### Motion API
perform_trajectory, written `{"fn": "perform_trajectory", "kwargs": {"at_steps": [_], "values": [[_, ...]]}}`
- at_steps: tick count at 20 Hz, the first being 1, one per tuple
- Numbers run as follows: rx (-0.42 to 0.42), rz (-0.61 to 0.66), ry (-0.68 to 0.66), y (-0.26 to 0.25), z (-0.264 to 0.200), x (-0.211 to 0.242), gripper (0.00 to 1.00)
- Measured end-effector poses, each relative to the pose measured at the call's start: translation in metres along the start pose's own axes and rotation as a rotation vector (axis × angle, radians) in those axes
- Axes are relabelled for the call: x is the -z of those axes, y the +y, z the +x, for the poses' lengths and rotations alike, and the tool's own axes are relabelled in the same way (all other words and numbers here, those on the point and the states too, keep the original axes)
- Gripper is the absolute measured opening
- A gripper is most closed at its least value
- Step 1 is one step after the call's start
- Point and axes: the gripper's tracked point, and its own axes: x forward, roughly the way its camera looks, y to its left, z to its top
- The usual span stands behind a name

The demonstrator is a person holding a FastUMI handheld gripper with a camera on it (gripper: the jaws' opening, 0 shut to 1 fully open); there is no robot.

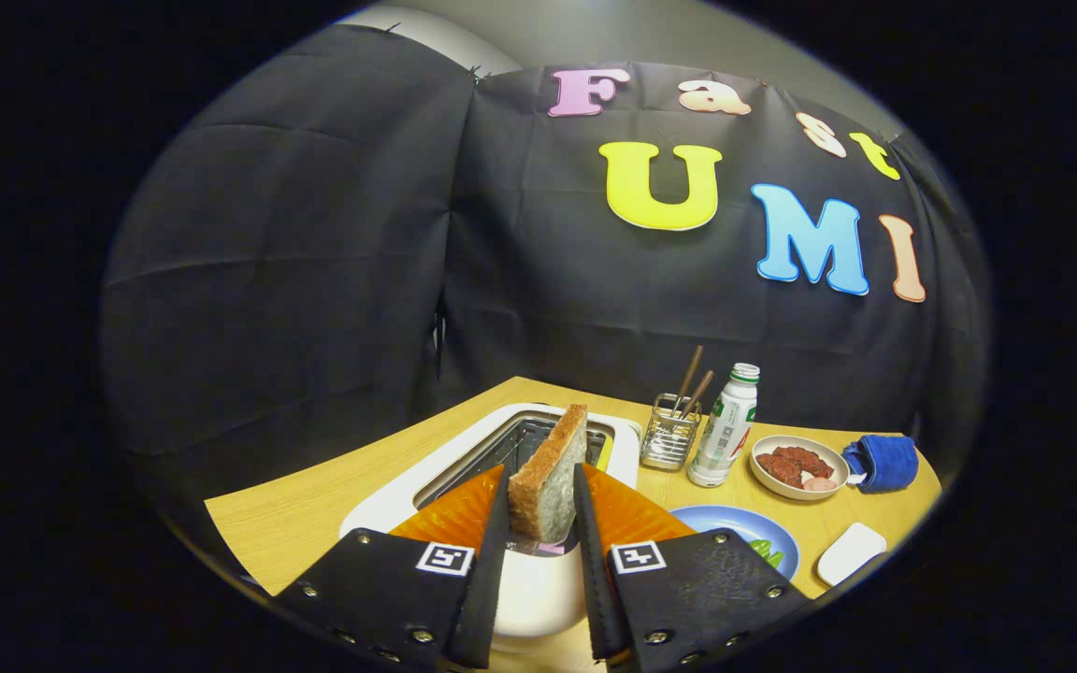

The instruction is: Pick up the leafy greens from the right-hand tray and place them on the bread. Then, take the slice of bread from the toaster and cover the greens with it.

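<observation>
Two fingers of the gripper [543, 509] flank the slice of bread [550, 472], one on each flat face, and the jaws look closed on it: both pads seem to press the crumb, with the crust edge standing up and tilted away beyond the fingertips. The slice sits above the toaster [380, 500], whose open slot lies just behind and below it; whether its lower end is quite clear of the slot is hidden by the fingers.

My judgement is that the step in hand is carrying this slice out of the toaster. To do it well, the squeeze should stay light, since soft bread dents easily, and the lift should run straight up along the slot before any sideways swing, so the crust does not catch on the rim.

Just to the right of the fingers on the bench [295, 519] lies a blue plate [735, 523] with leafy greens [768, 551] at its near edge; what the greens rest on is hidden. Further off stand a chopstick holder [669, 435], a bottle [725, 430], a bowl [798, 465] and a blue cloth [883, 463].
</observation>
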Motion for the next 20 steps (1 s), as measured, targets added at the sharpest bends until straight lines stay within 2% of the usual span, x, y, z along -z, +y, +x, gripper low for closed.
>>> {"fn": "perform_trajectory", "kwargs": {"at_steps": [2,3,4,5,7,8,11,20], "values": [[0.014,0.013,-0.014,-0.002,-0.002,-0.002,0.39],[0.015,0.019,-0.026,-0.002,-0.001,-0.002,0.21],[0.018,0.021,-0.030,-0.007,0.001,-0.001,0.21],[0.014,0.027,-0.032,-0.004,0.004,-0.002,0.13],[-0.016,0.032,-0.042,-0.003,0.004,-0.002,0.13],[-0.031,0.031,-0.042,-0.003,0.002,-0.002,0.07],[-0.060,0.050,-0.038,-0.004,-0.003,-0.008,0.07],[-0.069,0.057,-0.094,-0.010,-0.013,-0.043,0.07]]}}
